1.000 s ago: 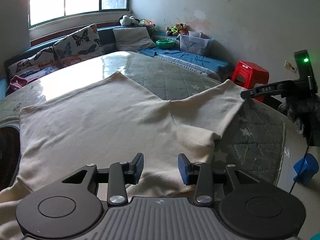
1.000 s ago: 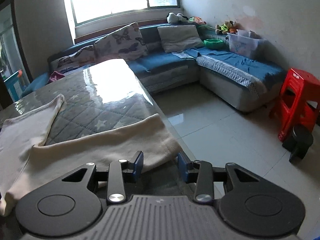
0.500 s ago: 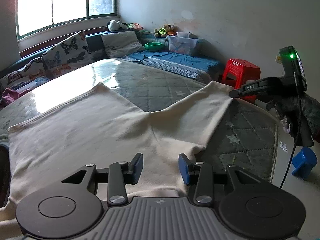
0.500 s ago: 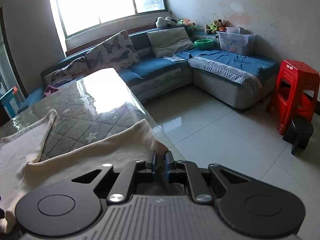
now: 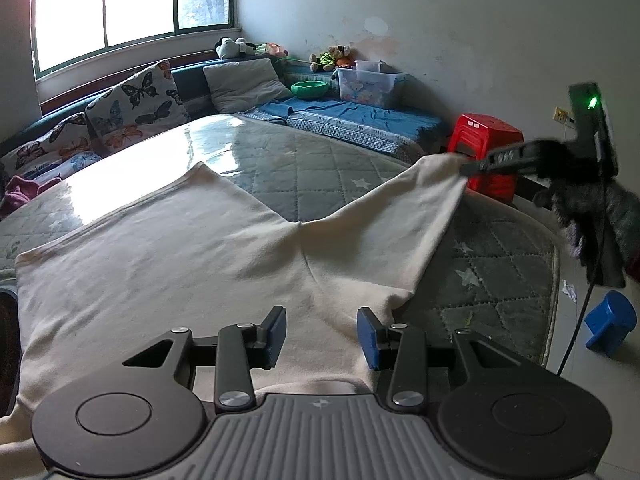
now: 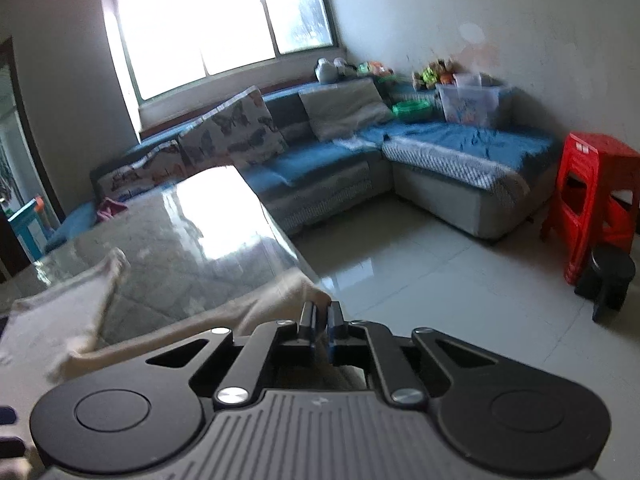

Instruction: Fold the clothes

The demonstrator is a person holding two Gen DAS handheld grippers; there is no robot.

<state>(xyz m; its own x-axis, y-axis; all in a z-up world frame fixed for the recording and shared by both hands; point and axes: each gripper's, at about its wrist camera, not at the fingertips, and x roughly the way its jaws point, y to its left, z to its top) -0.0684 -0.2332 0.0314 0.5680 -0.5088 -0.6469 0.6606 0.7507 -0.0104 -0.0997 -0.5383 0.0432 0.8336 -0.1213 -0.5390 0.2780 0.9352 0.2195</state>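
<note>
A cream shirt [image 5: 168, 264] lies spread on the quilted table [image 5: 304, 176]. My left gripper [image 5: 322, 334] is open and empty, low over the shirt's near edge. My right gripper [image 6: 320, 322] is shut on the end of the shirt's sleeve [image 6: 288, 292] and holds it lifted off the table edge. In the left wrist view the right gripper [image 5: 476, 166] shows at the far right, with the sleeve [image 5: 420, 200] stretched up to it.
A blue corner sofa [image 6: 440, 152] with cushions stands behind the table. A red plastic stool [image 6: 592, 200] and a small black stool [image 6: 612, 280] stand on the tiled floor at right. A blue object [image 5: 610, 328] lies on the floor by the table corner.
My right gripper closed on the sleeve end and has lifted it up off the table. My left gripper stayed open over the shirt's near edge.
</note>
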